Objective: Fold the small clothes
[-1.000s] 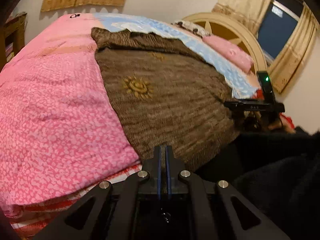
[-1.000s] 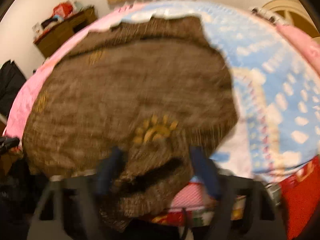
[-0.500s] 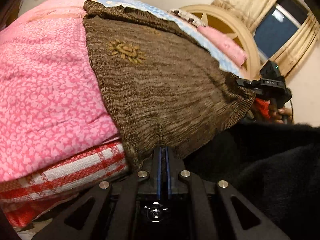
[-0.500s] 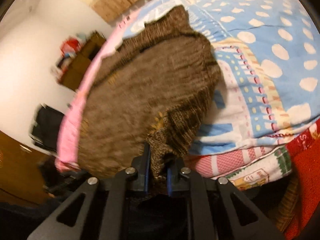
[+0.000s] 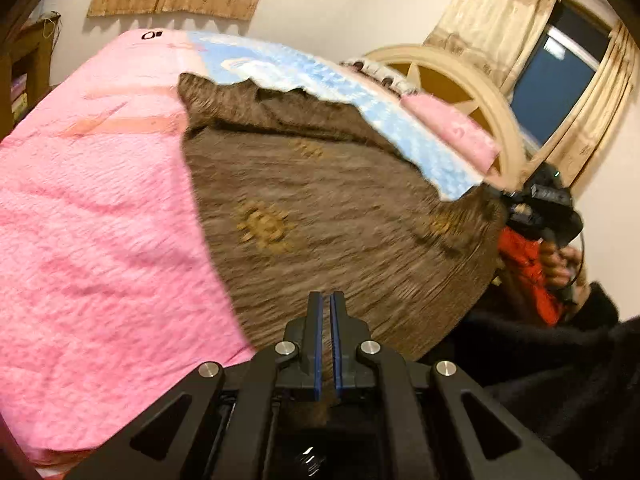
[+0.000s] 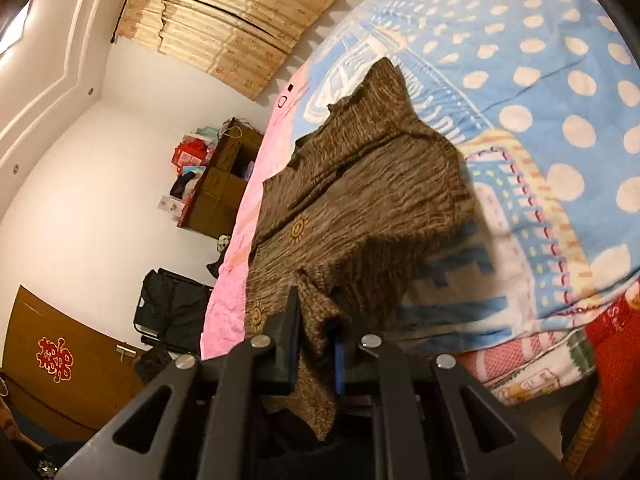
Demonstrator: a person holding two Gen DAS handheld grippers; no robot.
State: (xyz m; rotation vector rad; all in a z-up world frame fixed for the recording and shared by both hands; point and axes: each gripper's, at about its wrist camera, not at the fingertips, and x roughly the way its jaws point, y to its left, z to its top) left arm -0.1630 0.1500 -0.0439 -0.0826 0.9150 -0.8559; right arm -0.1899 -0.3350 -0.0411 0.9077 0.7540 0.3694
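Both tongs — left (image 5: 326,312), right (image 6: 316,320) — pinch brown sweater (image 5: 320,208); door (image 6: 60,360) only in rt view.

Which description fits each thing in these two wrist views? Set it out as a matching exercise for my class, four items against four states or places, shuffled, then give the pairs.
Column one:
1. brown knit garment
2. left gripper
3. pink quilt
4. wooden cabinet

Column two:
A. stands against the white wall beside the bed
B. spread across the bed, near edge pinched at two places
C. shut on the garment's near edge
D. covers the bed on the side away from the dotted blue blanket

Pairs: 1-B, 2-C, 3-D, 4-A
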